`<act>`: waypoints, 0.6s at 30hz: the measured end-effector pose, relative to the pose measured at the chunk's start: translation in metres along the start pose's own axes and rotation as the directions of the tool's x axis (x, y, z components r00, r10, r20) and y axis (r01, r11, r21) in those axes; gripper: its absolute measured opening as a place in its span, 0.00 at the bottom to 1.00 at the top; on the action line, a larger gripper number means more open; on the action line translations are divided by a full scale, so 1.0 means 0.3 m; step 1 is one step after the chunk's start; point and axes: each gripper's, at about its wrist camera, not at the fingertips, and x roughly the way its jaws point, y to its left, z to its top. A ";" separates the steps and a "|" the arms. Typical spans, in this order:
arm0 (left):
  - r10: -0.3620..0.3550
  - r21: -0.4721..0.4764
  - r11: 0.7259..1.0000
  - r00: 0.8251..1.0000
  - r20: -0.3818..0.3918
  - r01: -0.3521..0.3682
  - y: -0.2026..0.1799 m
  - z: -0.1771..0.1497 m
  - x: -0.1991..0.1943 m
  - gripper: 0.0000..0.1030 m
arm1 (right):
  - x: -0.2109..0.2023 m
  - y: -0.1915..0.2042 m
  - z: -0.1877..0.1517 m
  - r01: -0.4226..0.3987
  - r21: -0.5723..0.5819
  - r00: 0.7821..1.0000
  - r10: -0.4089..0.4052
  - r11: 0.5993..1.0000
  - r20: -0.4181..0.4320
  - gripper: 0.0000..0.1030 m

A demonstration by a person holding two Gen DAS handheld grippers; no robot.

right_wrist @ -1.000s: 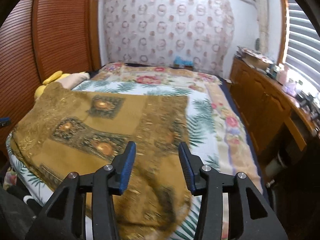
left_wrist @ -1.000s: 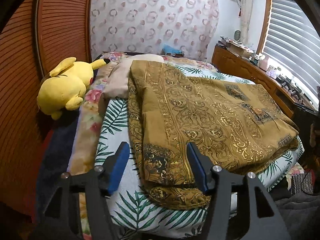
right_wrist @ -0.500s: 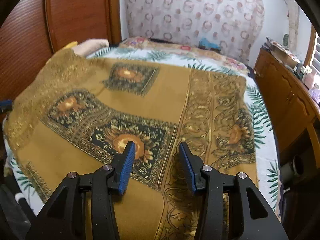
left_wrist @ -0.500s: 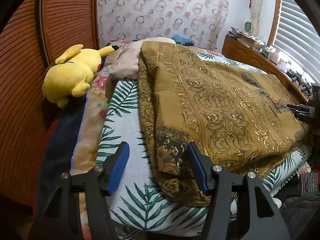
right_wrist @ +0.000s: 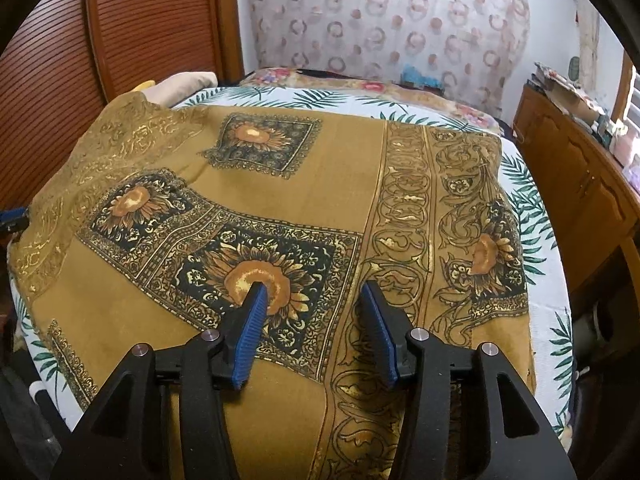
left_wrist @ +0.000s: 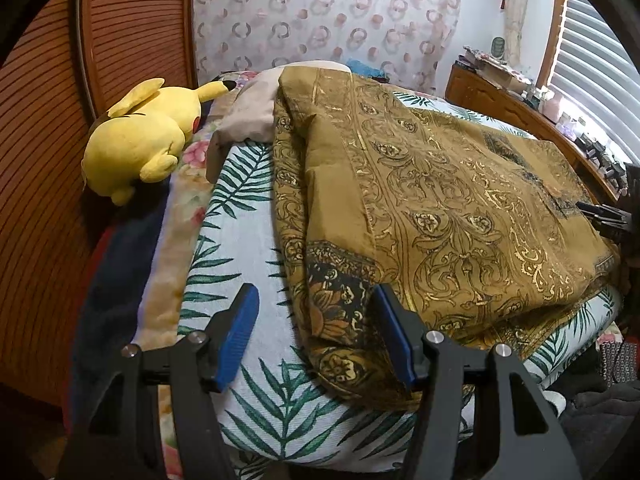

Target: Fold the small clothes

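Slatted wooden doors [left_wrist: 44,120] are closing off one side of the bedroom, and a curtain with ring patterns [left_wrist: 320,20] is hanging behind the head of the bed [left_wrist: 240,248], whose leaf-print sheet is carrying everything. An ochre cloth with gold scrollwork and sunflower panels [left_wrist: 440,208] is lying folded on the sheet, covering most of the bed's middle and reaching its foot edge, with one corner draping over that edge. A yellow plush toy [left_wrist: 140,140] is sitting at the bed's side edge by the doors, just beside a beige pillow [left_wrist: 256,116] near the head end. A wooden dresser [right_wrist: 580,184] is running along the opposite side of the bed under window blinds [left_wrist: 592,40].

The left gripper [left_wrist: 314,320] is hovering at the foot edge with its blue pads standing moderately apart; the cloth's lower corner is lying between them, but the pads are not pressing on it. The right gripper [right_wrist: 310,304] is hanging over the cloth's dark sunflower panel; its jaws have just been opening and are standing apart, gripping nothing, though whether the tips are touching the fabric cannot be told.
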 end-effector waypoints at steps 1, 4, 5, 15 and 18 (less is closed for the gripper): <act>0.000 -0.004 1.000 1.000 -0.002 0.000 0.002 -0.001 0.002 0.57 | 0.000 0.000 0.001 -0.002 0.001 1.000 0.002 1.000 0.001 0.49; -0.008 -0.020 1.000 1.000 -0.007 0.008 0.004 -0.010 0.007 0.57 | 0.000 -0.008 0.004 -0.013 0.013 1.000 0.013 1.000 0.005 0.49; -0.006 -0.019 1.000 1.000 -0.002 0.006 0.003 -0.012 0.005 0.57 | -0.002 -0.012 0.003 -0.016 0.016 1.000 0.016 1.000 0.006 0.49; -0.091 -0.058 0.994 0.995 0.038 0.093 0.004 -0.028 -0.007 0.49 | -0.002 -0.016 0.004 -0.015 0.017 1.000 0.015 1.000 0.008 0.49; -0.099 -0.066 0.993 0.994 0.048 0.102 0.006 -0.023 -0.004 0.39 | -0.003 -0.018 0.002 -0.015 0.017 1.000 0.014 1.000 0.009 0.49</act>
